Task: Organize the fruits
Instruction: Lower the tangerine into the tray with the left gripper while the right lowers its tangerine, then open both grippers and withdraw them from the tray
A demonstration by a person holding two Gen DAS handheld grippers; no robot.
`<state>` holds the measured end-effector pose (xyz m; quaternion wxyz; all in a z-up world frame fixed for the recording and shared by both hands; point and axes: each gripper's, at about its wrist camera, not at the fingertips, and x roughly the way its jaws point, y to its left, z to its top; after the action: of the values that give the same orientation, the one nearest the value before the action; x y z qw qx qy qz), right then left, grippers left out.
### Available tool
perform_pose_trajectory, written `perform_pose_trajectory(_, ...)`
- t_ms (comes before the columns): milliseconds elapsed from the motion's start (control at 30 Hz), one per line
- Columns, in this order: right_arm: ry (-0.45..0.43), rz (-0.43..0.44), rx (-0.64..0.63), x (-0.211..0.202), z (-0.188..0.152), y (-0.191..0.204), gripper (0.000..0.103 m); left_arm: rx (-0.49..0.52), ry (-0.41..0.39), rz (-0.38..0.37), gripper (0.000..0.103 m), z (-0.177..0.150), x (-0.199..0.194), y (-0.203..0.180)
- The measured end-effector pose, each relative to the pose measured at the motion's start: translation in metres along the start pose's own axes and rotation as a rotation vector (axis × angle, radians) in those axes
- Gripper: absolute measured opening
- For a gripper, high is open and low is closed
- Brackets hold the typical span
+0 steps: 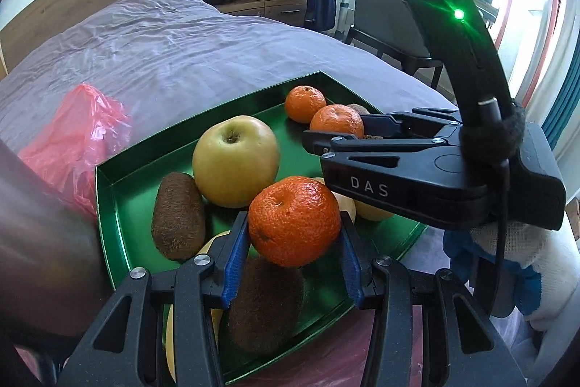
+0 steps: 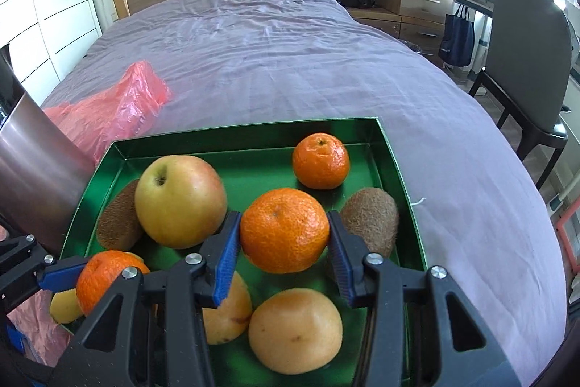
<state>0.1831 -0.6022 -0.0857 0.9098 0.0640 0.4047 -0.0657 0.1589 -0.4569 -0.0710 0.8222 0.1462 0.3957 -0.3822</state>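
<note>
both grippers over the shallow green metal tray (image 2: 395,162) on the bed: left gripper (image 1: 294,249) jaws pinch a dimpled orange mandarin (image 1: 294,222); right gripper (image 2: 284,260) jaws pinch another mandarin (image 2: 284,230). carrying step; next, placing each calls for free tray floor.

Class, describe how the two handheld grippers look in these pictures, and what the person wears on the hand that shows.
The left gripper and right gripper share one build: black linkage arms with silver screw heads and blue ribbed pads. From the left wrist view, the right one's black body carries white letters "DAS", a curved black mount with a green light, and a black cable. The hand wears a white glove with blue parts.
</note>
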Motion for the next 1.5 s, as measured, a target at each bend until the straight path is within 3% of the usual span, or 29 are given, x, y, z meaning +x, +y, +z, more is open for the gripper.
perform_pose_trajectory(600,0.033,-0.016,-0.013,0.014,-0.003,0.006,0.071,-0.054,0.035,0.022,0.044,-0.002,0.009,0.018)
perform_pose_trajectory(667,0.034,-0.017,-0.012,0.012,-0.003,0.007,0.074,-0.052,0.031,0.029,0.046,-0.003,0.008,0.018)
perform_pose_trajectory(733,0.035,-0.022,-0.012,0.013,-0.003,0.007,0.086,-0.059,0.028,0.028,0.053,-0.003,0.005,0.02)
perform_pose_trajectory(867,0.039,-0.032,-0.014,0.009,-0.005,0.01,0.088,-0.071,0.023,0.031,0.055,-0.004,-0.001,0.025)
perform_pose_trajectory(1233,0.013,-0.059,-0.018,-0.033,-0.013,0.02,0.103,-0.064,-0.008,0.014,0.06,-0.016,-0.041,0.022)
perform_pose_trajectory(1500,-0.004,-0.056,-0.02,-0.081,-0.03,0.044,0.103,-0.063,-0.031,0.014,0.064,-0.041,-0.093,0.021)
